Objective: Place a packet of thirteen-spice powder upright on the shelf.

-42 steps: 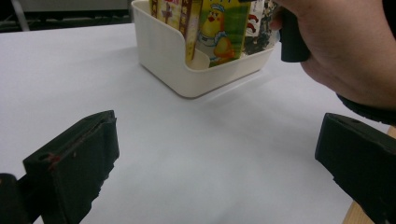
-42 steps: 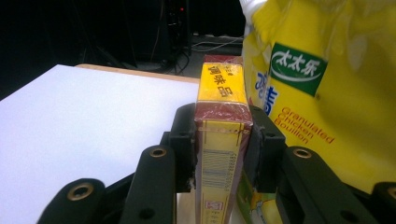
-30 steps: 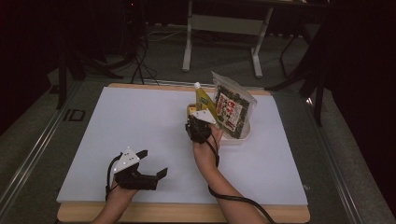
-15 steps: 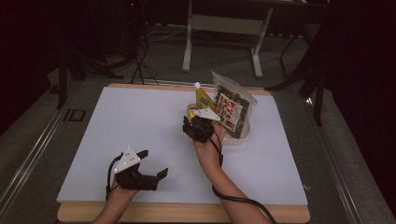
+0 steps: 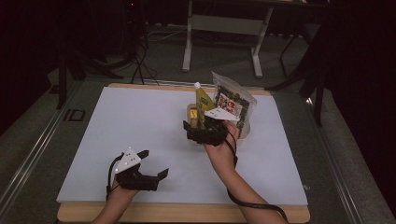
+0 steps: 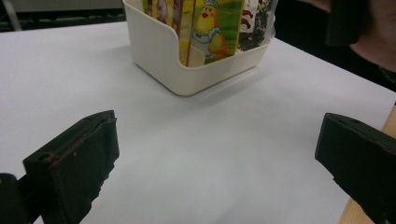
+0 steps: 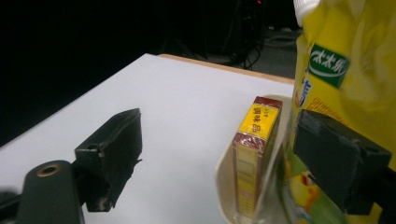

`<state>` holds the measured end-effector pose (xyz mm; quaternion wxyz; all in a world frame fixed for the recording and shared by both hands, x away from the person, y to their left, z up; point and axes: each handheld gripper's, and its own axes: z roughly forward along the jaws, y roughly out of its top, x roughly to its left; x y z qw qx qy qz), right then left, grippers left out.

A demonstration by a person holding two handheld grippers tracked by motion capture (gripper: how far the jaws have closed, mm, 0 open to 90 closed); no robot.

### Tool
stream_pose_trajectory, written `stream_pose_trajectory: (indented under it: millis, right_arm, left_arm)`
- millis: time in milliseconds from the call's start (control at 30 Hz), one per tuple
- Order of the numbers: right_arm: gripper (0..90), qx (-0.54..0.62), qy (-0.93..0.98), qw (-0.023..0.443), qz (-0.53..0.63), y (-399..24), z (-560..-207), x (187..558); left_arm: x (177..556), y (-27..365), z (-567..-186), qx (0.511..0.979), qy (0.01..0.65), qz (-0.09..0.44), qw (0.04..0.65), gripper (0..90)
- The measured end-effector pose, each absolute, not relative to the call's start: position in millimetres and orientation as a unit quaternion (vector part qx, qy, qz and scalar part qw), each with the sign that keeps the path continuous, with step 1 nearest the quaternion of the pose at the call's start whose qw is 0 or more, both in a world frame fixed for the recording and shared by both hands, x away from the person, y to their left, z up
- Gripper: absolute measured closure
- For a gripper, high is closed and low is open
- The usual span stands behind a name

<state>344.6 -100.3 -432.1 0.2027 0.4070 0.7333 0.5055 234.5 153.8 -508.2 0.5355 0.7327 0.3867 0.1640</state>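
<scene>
A white bin (image 5: 190, 111) stands at the far middle of the white table. In it are a yellow pouch (image 5: 203, 100) with a white cap, a dark snack bag (image 5: 232, 105) and a slim yellow-and-red box (image 7: 254, 149). My right gripper (image 5: 198, 124) hovers just in front of the bin. Its jaws have just been opening and stand wide, pressing on nothing. In the right gripper view (image 7: 226, 147) the box and the bin's rim show between them, with the pouch (image 7: 341, 70) behind the right jaw. My left gripper (image 5: 153, 163) rests open near the front edge, its jaws (image 6: 215, 172) empty, facing the bin (image 6: 187, 70).
The table's wooden front edge (image 5: 187, 212) runs below both hands. A cable (image 5: 252, 203) trails from the right gripper over that edge. Behind the table stand a grey desk frame (image 5: 224, 28) and dark stands with cables on the floor.
The right gripper has drawn back from the bin toward the person and risen a little, and its jaws have opened. The left gripper has stayed put.
</scene>
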Motion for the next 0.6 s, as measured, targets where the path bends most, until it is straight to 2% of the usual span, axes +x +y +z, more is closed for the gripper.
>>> stream_pose_trajectory:
  millis: [133,600]
  right_arm:
    - [14.2,0.393,0.735,0.183,0.521,-113,-429,333]
    - [14.2,0.375,0.755,0.191,0.503,-153,-441,303]
  left_arm:
    - [234,153,-509,0.733,0.386,0.161,0.537,0.0]
    - [235,152,-511,0.737,0.384,0.156,0.534,0.0]
